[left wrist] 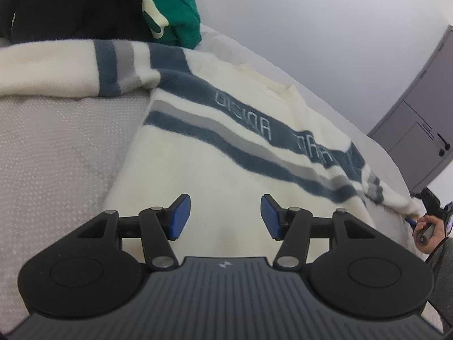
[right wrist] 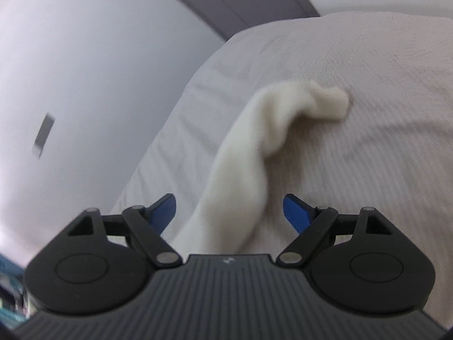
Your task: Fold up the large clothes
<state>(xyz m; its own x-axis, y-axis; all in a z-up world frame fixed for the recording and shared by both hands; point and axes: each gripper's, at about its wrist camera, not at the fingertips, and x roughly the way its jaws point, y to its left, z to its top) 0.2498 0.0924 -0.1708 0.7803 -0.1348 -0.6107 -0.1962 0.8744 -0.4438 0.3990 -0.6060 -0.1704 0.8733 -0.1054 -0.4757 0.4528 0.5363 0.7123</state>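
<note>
- On my far left, in the left wrist view, a black garment (left wrist: 70, 5) and a green garment (left wrist: 172, 2) are heaped at the back of the bed (left wrist: 56, 147), beyond the sweater's sleeve.
- The cream sweater (left wrist: 215, 153) with blue and grey stripes lies spread flat on the bed, one sleeve (left wrist: 70, 65) stretched out to the left, white lettering on the widest blue band (I can't read it cleanly).
- My left gripper (left wrist: 225, 216) hangs over the sweater's plain lower body with its blue pads (left wrist: 179, 216) well apart, holding nothing.
- Further right in that view, my right hand (left wrist: 431, 231) sits at the bed's edge, beside the end of the other sleeve; behind it stands a grey cabinet (left wrist: 419, 119).
- In the right wrist view, the right gripper (right wrist: 229, 215) has its jaws wide apart, and the cream cuff (right wrist: 271, 130) runs up between them, blurred; I see neither pad touching it.
- The cuff's tip curls over to the right on the bed cover (right wrist: 368, 155).
</note>
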